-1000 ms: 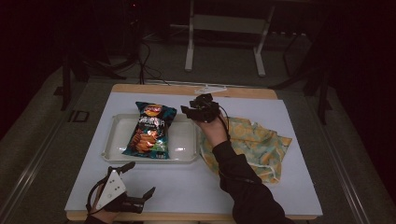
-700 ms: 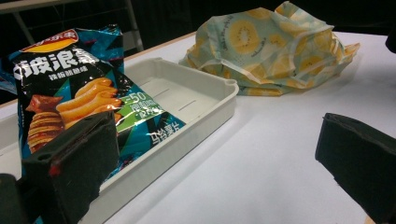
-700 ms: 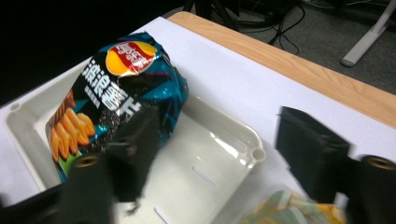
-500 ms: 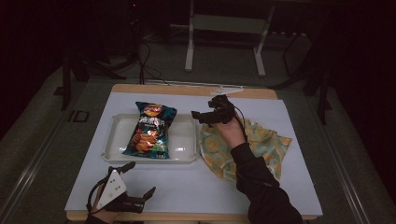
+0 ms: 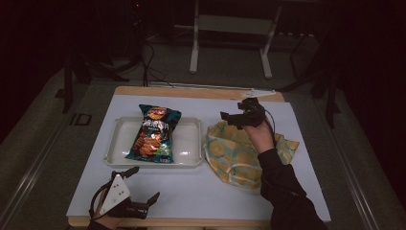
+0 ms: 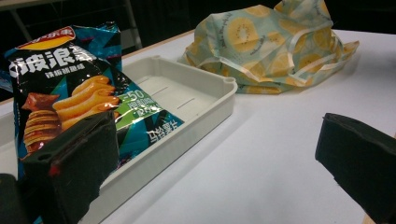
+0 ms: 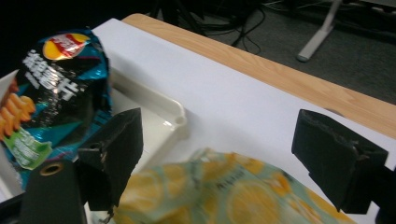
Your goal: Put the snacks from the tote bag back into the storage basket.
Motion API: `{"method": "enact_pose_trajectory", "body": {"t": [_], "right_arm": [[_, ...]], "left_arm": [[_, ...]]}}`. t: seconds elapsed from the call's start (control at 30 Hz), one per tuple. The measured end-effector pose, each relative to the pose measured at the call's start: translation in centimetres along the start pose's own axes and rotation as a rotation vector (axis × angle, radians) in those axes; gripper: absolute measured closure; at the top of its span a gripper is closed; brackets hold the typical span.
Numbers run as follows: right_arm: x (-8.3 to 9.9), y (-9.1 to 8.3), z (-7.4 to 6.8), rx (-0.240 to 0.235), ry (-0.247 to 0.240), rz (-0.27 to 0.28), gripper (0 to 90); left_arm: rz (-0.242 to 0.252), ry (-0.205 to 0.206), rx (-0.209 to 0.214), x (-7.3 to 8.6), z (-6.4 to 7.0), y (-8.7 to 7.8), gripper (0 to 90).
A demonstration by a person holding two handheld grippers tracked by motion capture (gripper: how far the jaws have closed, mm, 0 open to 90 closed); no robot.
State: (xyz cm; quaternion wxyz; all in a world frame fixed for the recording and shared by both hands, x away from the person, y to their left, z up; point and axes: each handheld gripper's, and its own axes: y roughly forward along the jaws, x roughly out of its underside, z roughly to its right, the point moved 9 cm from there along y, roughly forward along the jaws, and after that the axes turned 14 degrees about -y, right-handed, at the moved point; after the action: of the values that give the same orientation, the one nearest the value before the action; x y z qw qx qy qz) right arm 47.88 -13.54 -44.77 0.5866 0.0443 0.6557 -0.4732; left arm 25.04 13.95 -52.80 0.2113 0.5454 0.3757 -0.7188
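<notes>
**Right tool over the bag, risk of a bad pinch**

Surface [image 5: 191,191] is carrying tray [image 5: 189,139], chip packet [image 5: 154,134] lying inside. Fruit-print bag [image 5: 234,155] is lying beside the tray; limp fabric could slip or drag. Right tool [image 5: 229,117], wide open and empty, is moving rightward versus earlier. Left tool [image 5: 141,187] is resting open, empty.

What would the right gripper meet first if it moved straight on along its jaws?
Probably the white tray with the chips bag; the right gripper is open above the patterned bag, pointing toward them. Depth is unclear.

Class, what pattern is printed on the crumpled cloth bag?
Yellow kiwi slices on pale green cloth bag; the left gripper view shows it best.
</notes>
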Motion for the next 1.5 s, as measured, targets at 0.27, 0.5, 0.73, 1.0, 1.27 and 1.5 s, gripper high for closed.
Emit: {"method": "enact_pose_trajectory", "body": {"t": [0.27,0.5,0.73,1.0,1.27,1.5], "right_arm": [[1.7,-2.3,2.4,0.065,-0.005,0.004,16.4],[3.8,-4.1,3.9,0.11,0.01,0.002,16.4],[6.0,-6.0,5.1,0.161,0.027,0.013,16.4],[8.2,-8.2,6.3,0.205,0.049,0.039,15.5],[10.8,-9.8,6.6,0.231,0.065,0.052,14.6],[12.6,-11.4,6.4,0.255,0.071,0.096,14.5]], "left_arm": [[-0.008,0.009,0.0,0.1,0.1,0.2,0.1],[-0.002,0.007,0.004,0.0,0.2,0.1,0.1],[-0.007,0.009,0.003,0.1,0.2,0.2,0.1],[-0.009,0.009,0.004,0.1,0.2,0.2,0.1],[-0.011,0.01,0.004,0.1,0.2,0.3,0.1],[-0.013,0.014,0.006,0.1,0.3,0.3,0.1]]}}
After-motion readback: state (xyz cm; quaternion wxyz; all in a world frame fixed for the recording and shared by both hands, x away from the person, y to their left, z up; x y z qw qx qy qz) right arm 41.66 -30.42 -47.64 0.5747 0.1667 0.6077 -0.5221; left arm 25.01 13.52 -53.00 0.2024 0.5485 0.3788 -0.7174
